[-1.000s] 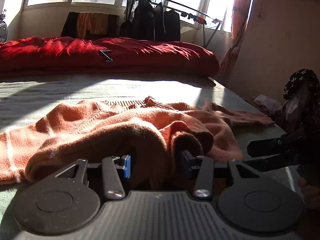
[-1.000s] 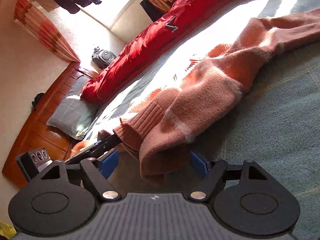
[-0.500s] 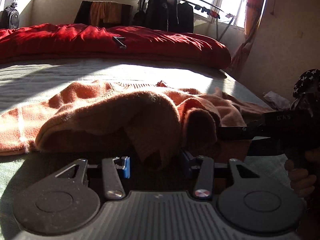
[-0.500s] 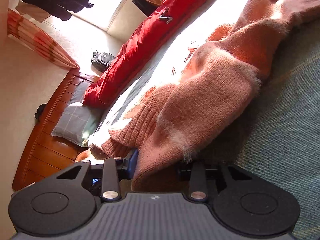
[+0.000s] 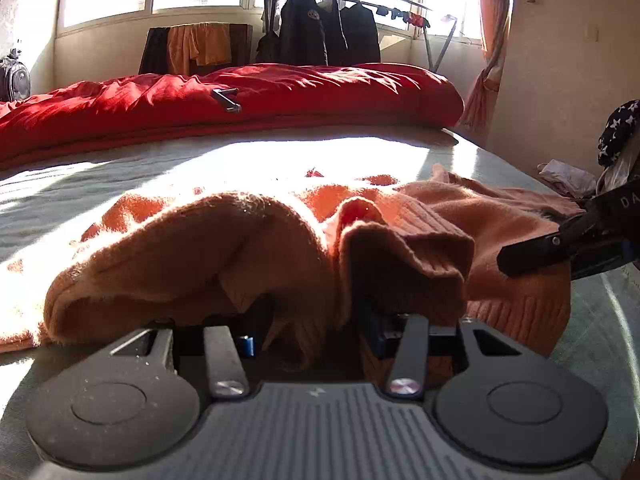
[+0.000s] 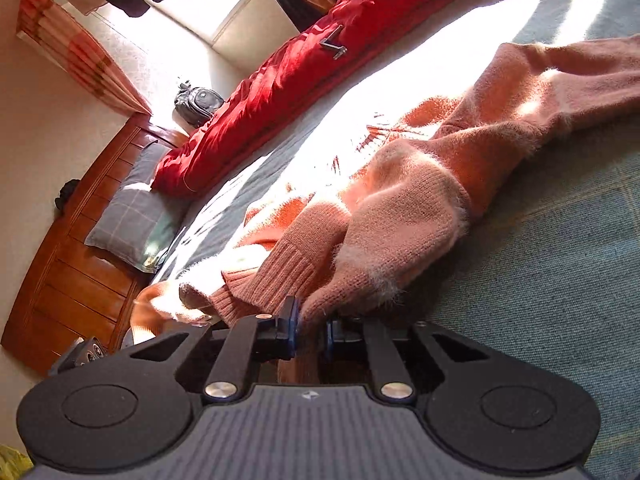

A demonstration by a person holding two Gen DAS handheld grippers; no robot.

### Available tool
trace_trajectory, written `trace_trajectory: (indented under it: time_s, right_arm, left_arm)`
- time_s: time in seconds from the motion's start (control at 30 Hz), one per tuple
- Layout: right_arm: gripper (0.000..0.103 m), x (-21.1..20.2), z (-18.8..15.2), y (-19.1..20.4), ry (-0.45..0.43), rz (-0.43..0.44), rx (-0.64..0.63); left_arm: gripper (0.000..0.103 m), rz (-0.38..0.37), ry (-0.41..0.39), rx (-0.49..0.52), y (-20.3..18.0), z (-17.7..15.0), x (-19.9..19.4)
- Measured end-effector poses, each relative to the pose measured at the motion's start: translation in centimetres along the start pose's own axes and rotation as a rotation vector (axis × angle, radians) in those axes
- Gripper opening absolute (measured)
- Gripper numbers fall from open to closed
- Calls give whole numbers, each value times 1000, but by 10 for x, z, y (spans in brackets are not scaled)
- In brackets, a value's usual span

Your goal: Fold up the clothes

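An orange knitted sweater (image 5: 304, 240) lies crumpled on the grey-green bed sheet (image 6: 552, 264), in the sunlit middle of the bed, with a red duvet (image 5: 248, 96) bunched along the far side and a grey pillow (image 6: 128, 220) at the headboard end. The left gripper (image 5: 310, 340) sits at the near edge of the heap with a thick fold of knit bunched between its half-spread jaws; the pads seem to press on that fold, though the cloth hides the contact. The right gripper (image 6: 308, 330) is closing, and a thin piece of the sweater's ribbed edge sits between its blue pads, which are nearly together. In the left view its dark fingers reach into the sweater from the right. The knit looks soft, fluffy and light, so it will likely sag and stretch rather than hold a shape, and a loose pinch may slide off the fuzzy surface. The firmer ribbed hem or cuff looks like the better place to hold, with both grips on matching corners, so that the cloth can be drawn flat before it is folded.
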State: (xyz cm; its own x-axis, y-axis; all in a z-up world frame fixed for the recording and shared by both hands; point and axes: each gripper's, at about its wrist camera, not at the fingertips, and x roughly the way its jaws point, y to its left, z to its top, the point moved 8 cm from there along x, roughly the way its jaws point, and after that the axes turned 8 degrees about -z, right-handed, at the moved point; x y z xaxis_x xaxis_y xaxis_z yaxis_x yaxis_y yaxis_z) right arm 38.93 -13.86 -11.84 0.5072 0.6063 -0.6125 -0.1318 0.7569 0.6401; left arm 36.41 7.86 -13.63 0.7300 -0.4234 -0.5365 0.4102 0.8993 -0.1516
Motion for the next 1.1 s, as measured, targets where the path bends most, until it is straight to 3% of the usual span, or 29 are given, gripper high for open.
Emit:
trace_trajectory:
  time_s: [0.07, 0.13, 0.27, 0.47, 0.67, 0.77, 0.87, 1.0, 1.1]
  right_arm:
    - [32, 8, -11, -3, 20, 0, 7]
    - [35, 15, -20, -6, 34, 3, 21]
    - [50, 23, -34, -13, 54, -21, 34]
    - [53, 11, -41, -15, 36, -99, -61]
    - [49, 14, -35, -10, 14, -24, -13]
    - [48, 19, -44, -14, 27, -40, -7]
    - [48, 20, -51, -21, 41, -46, 10]
    - [49, 18, -54, -26, 41, -34, 32]
    - [49, 18, -55, -26, 39, -36, 34]
  left_arm:
    - [47, 41, -23, 22, 0, 3, -1]
    - [47, 83, -45, 58, 0, 6, -2]
    - [48, 81, -21, 46, 3, -1, -2]
    - [48, 73, -33, 46, 0, -2, -8]
    - [49, 20, -56, -16, -5, 7, -10]
    - [50, -33, -59, -62, -8, 6, -23]
    - [61, -88, -114, -144, -5, 8, -47]
    - [61, -129, -188, -294, 12, 19, -60]
    - [61, -136, -199, -400, 23, 25, -46]
